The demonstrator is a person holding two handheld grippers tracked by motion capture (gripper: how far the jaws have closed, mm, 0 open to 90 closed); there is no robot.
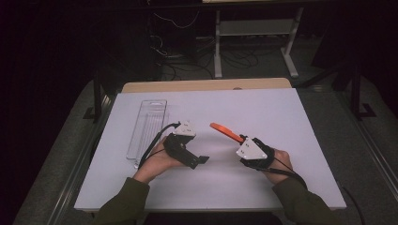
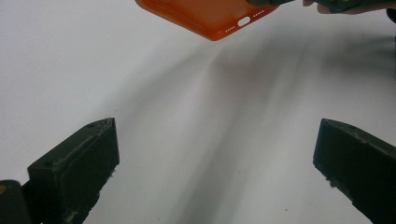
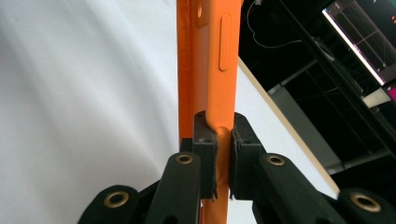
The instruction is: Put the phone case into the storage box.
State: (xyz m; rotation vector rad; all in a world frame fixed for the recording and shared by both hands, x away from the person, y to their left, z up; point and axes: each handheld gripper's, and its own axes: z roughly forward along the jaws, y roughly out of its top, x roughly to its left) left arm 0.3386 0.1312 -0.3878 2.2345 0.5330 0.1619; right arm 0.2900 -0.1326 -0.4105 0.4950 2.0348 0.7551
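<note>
Now the right gripper (image 1: pixel 240 140) is clamping its jaws on one edge of the orange phone case (image 1: pixel 226 131), holding it above the white table (image 1: pixel 281 117), probably not touching it. Left of the case, the left gripper (image 1: pixel 202 159) is waiting with jaws wide apart, gripping nothing, near the clear plastic tray (image 1: pixel 148 126).

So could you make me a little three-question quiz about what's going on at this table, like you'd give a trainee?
1. True or false: the right gripper is shut on the orange phone case.
2. What stands between the jaws of the left gripper?
A. the case
B. nothing
C. a cable
3. Which side of the white table holds the clear plastic tray, seen from the person's seat?

Key:
1. True; the pads pinch its edge.
2. B; the jaws stand wide apart over bare table.
3. The left side, beyond the left gripper.
</note>
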